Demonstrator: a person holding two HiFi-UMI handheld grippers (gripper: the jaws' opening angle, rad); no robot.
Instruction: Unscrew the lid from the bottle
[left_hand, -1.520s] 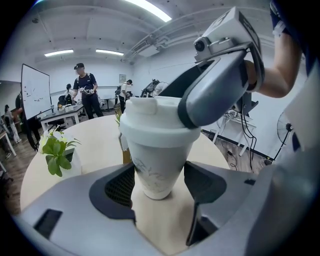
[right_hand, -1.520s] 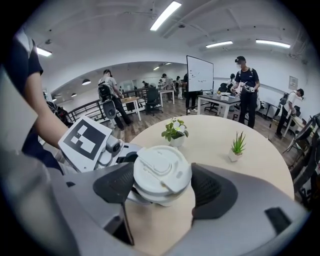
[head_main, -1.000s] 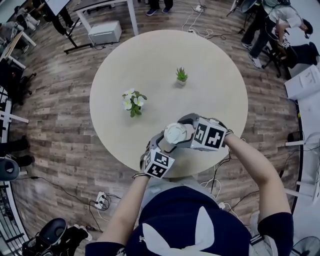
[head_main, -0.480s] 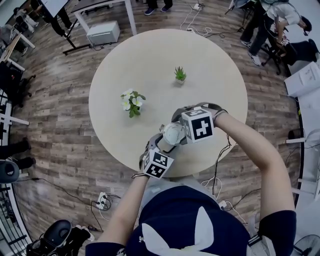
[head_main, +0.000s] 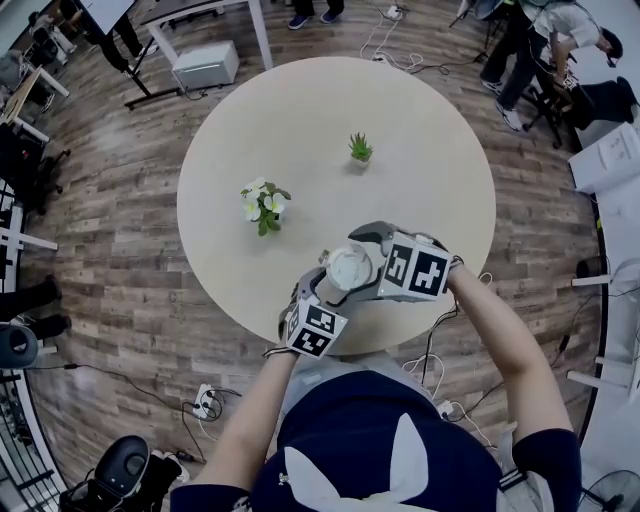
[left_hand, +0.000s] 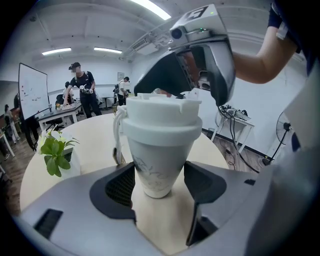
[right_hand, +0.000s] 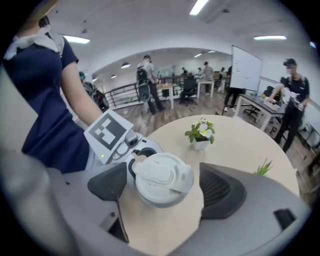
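Observation:
A white tapered bottle (left_hand: 159, 155) with a white lid (left_hand: 162, 112) stands near the front edge of the round table (head_main: 300, 120). My left gripper (left_hand: 160, 182) is shut on the bottle's lower body, both pads against its sides. My right gripper (right_hand: 162, 189) reaches over from the right and straddles the lid (right_hand: 162, 177). Its jaws are opening, and a gap shows between each pad and the lid. In the head view the lid (head_main: 350, 268) sits between the left gripper (head_main: 332, 288) and the right gripper (head_main: 366, 256).
A small pot of white flowers (head_main: 264, 205) and a tiny green plant (head_main: 362, 150) stand further back on the table. The table's front edge runs just under the grippers. People, desks and a whiteboard (right_hand: 245, 67) fill the room beyond.
Half a second ago the right gripper was turned about the lid; now it has swung back to where it was a second ago. The left gripper and the bottle have stayed put.

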